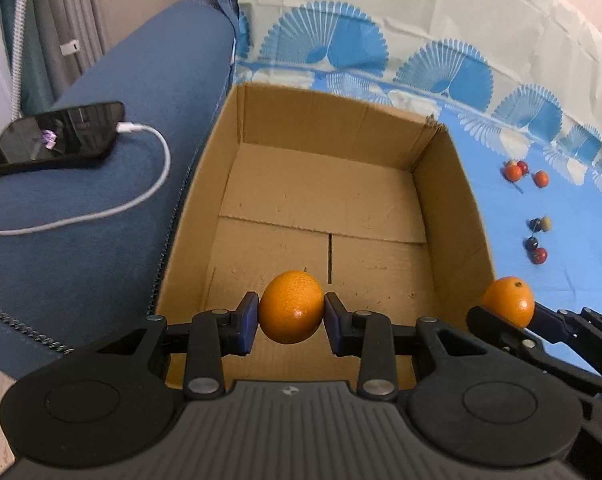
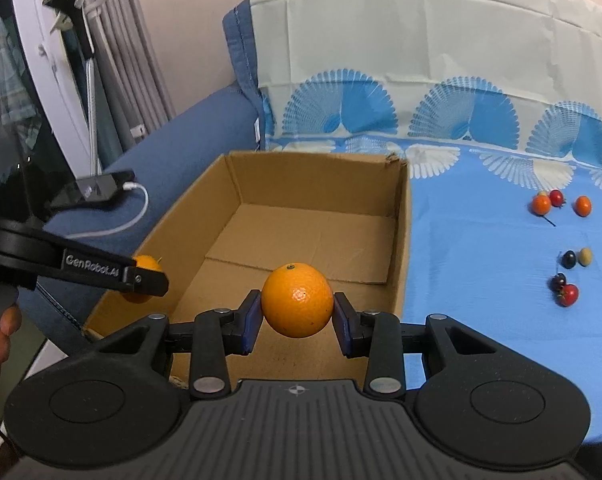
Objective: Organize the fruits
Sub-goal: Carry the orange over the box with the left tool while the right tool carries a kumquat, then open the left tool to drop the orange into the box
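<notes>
Above the near end of the cardboard box [image 1: 321,184] I hold two oranges, one in each claw. My left gripper [image 1: 292,316] pinches its orange [image 1: 292,307] by the sides, blue pads pressed against the peel, and that fruit hangs just over the box floor near the near wall, a little toward the box's left side. My right gripper [image 2: 297,312] clamps the second orange [image 2: 297,300] the same way; from the left wrist view it sits at the box's right wall, about over the rim, so it looks less far in than the left one. Both claws tilt downward toward the bare box floor. I judge the left orange is the nearer to a drop: straight below it is open cardboard. The right one likely needs to go further inward, clear of the wall. Small fruits [image 2: 565,240] lie on the blue cloth [image 2: 481,280] well apart, toward its right edge.
</notes>
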